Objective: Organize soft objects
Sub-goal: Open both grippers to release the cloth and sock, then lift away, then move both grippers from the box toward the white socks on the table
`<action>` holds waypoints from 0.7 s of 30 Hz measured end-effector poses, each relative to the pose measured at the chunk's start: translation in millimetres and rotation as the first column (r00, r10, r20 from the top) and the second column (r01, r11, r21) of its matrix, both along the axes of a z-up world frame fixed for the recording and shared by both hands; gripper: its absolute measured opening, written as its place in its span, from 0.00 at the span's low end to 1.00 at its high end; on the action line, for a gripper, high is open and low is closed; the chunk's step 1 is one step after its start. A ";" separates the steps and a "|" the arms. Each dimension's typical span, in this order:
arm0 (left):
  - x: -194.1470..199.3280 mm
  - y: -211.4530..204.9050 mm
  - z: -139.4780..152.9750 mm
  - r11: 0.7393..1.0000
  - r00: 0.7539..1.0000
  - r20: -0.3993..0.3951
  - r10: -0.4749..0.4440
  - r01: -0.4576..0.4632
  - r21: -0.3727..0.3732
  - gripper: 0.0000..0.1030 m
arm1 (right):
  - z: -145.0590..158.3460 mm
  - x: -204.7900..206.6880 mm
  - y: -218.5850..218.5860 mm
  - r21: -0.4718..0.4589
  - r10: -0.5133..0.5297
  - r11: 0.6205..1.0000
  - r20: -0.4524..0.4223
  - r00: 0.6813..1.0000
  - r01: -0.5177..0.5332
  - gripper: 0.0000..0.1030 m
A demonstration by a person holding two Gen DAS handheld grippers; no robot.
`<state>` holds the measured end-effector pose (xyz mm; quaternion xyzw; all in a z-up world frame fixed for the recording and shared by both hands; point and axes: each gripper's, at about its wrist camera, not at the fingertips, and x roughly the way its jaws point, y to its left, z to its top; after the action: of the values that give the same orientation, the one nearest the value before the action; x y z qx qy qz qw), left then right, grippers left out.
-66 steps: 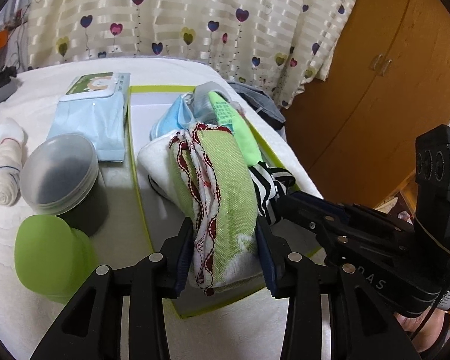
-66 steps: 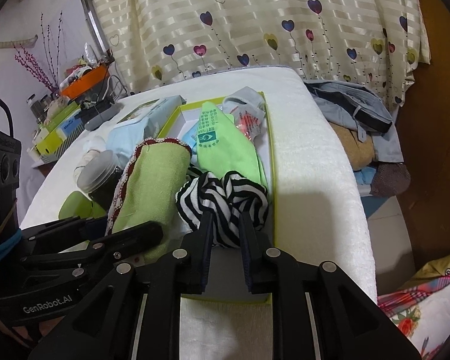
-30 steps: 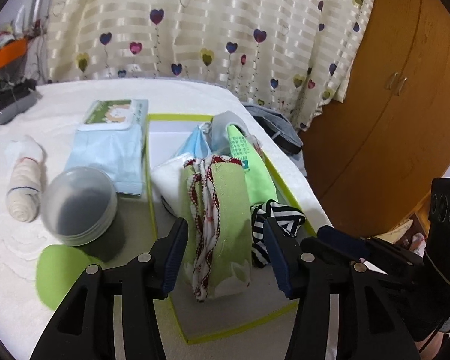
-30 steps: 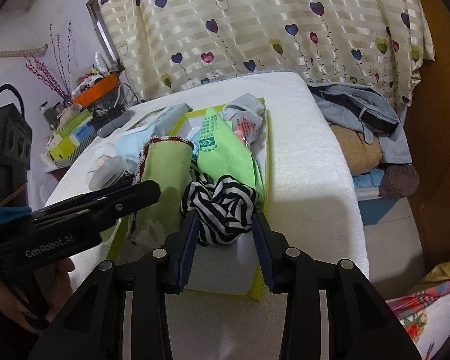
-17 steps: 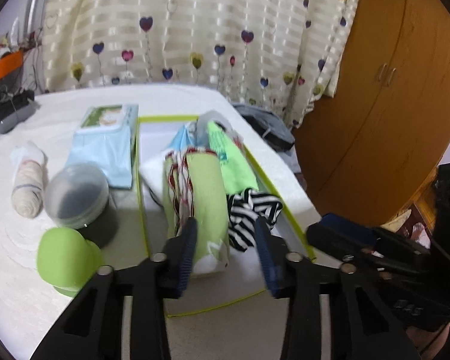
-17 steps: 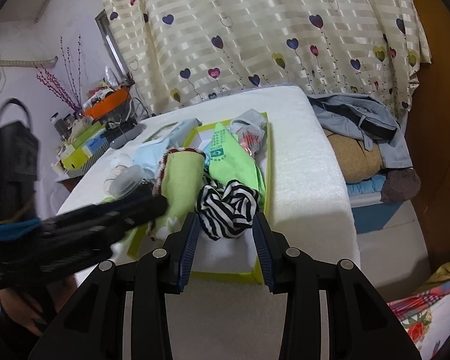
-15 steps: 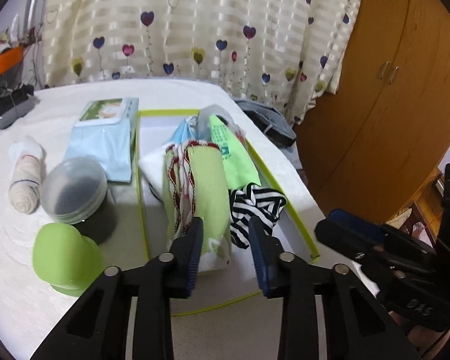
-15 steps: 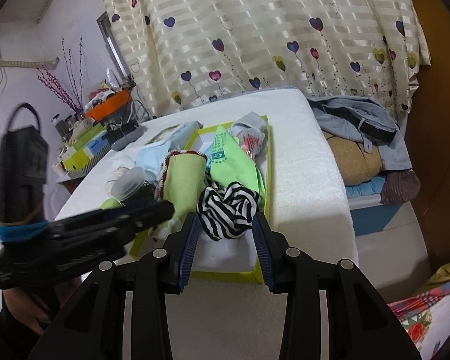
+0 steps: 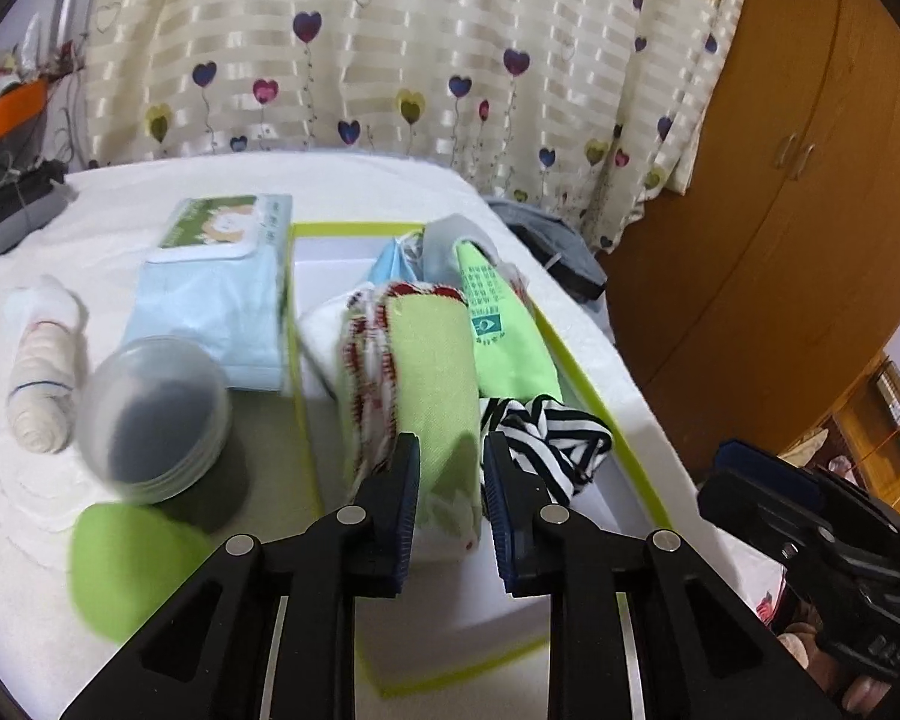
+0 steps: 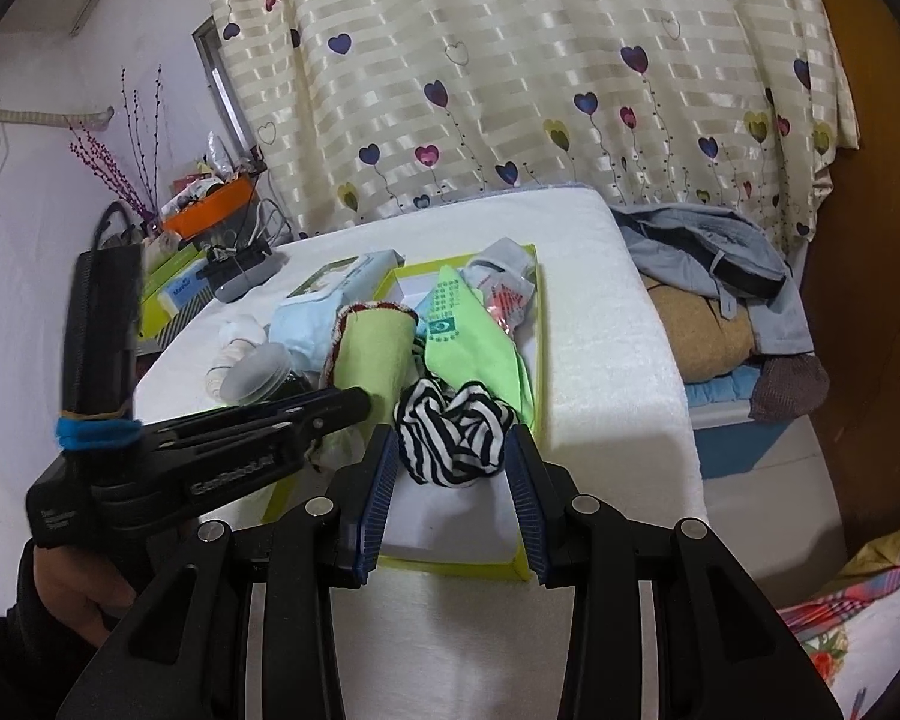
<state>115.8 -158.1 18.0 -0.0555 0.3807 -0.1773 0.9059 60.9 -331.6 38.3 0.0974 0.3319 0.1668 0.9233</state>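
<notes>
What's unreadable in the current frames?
- Left wrist view: green object at lower left is motion-blurred; identity unclear.
- Left wrist view: print on the green pouch is too small to read.
- Right wrist view: the left gripper hides the striped-edge green cloth's near end.

Box near end (image 10: 450, 534) bare behind striped cloth (image 10: 453, 435); far half packed; grey tub (image 9: 150, 414) just beside left wall.

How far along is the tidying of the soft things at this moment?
Done: the green towel roll, striped cloth and green sock lie in the green-rimmed box. In hand: nothing; the left tool and right tool are both open. Left: the rolled white cloth lies outside the box, probably next.
</notes>
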 end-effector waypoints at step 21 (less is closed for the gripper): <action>-87.6 88.4 46.5 0.995 0.983 0.161 0.088 -0.080 -0.053 0.35 | 38.4 -35.6 76.0 -0.101 0.026 0.995 0.092 0.995 -0.017 0.43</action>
<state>28.2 -69.7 64.5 -0.0776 0.2985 -0.1517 0.9391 25.2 -255.6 76.7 0.0395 0.2976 0.1642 0.9397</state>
